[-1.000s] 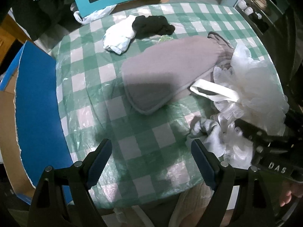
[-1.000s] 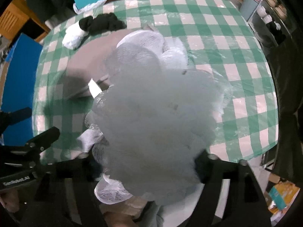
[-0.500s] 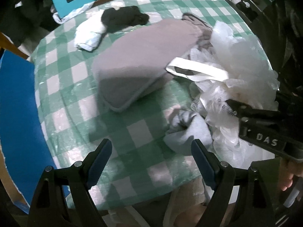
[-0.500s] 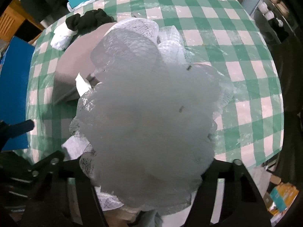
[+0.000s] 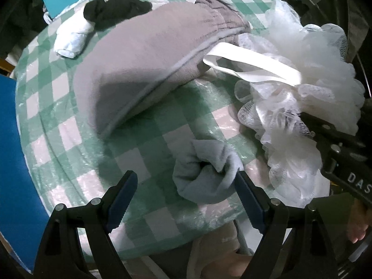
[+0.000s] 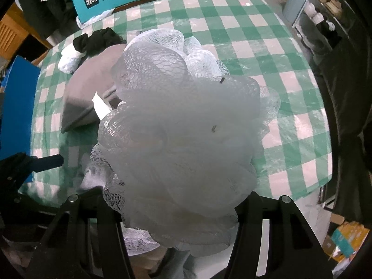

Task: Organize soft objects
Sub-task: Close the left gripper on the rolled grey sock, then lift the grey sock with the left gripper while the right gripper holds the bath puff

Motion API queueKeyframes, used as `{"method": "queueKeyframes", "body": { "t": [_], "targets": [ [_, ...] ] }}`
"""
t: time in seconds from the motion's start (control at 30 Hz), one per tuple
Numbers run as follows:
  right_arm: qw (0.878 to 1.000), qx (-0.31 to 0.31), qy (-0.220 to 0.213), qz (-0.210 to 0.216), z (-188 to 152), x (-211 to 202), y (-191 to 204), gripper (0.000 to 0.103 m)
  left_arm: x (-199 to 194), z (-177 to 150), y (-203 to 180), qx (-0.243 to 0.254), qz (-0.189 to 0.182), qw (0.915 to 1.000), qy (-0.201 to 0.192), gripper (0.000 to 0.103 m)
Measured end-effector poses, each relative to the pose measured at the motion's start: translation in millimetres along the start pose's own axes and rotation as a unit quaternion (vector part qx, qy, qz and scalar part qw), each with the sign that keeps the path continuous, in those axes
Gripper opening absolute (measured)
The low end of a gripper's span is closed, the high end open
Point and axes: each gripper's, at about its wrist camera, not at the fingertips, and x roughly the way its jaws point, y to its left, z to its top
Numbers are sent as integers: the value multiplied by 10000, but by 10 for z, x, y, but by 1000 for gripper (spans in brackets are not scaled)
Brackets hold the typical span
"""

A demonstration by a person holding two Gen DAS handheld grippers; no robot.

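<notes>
1. The right gripper (image 6: 179, 211) has just been closing its jaws, and the white mesh bath pouf (image 6: 183, 139) sits between them, bulging out past both fingers; the fingers look pressed into its sides.
2. The left gripper (image 5: 186, 200) points down at the table with jaws wide apart and nothing clamped.
3. A rolled grey sock (image 5: 204, 174) lies on the green checked tablecloth (image 5: 148, 144) between those open fingers, close against the right-hand one; whether it touches, I cannot tell.
4. The pouf's white ribbon loop (image 5: 251, 65) reaches toward a grey padded mitt (image 5: 148, 62) lying flat mid-table.
5. Beyond the mitt lie a white sock (image 5: 74, 39) and a black sock (image 5: 116, 9), touching each other.
</notes>
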Motion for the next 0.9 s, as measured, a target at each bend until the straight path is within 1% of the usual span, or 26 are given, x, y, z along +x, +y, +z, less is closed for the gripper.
{"method": "queueKeyframes", "body": {
  "t": [0.23,0.3,0.33,0.37,0.4,0.47,0.57,0.6,0.7,0.8,0.9],
  "targets": [
    [9999,114,-5,34,-6,-19,-63,56,160,61,-24,-172,-295,9994,72,86],
    [9999,147,0,66,-9,-15,-73,56,207,26,-12,-174,-368,9991,86,81],
    [9999,144,-2,71,-14,-17,-81,57,228,17,-18,-164,-443,9988,91,72],
    [9999,147,-4,77,-17,-16,-85,57,242,7,-26,-154,-474,9987,92,66],
    [9998,154,-9,90,-20,-18,-88,57,240,-6,-37,-133,-426,9990,49,62],
    [9998,153,-13,96,-20,-21,-90,57,251,-14,-102,-76,-465,9989,-33,35],
    [9998,153,-36,97,-18,-35,-82,57,219,-2,-138,-162,-541,9984,-20,28],
    [9998,141,-56,86,-18,-44,-76,56,182,12,-90,-182,-511,9985,-56,27],
    [9999,58,-123,30,-10,-78,-44,55,125,52,-1,-207,-266,9993,-180,26],
    [9998,-11,-182,13,1,-119,-2,55,33,96,100,-283,-198,9990,-280,25],
    [9996,-50,-264,54,21,-187,51,54,-103,116,170,-212,30,9986,-482,25]
  ]
}}
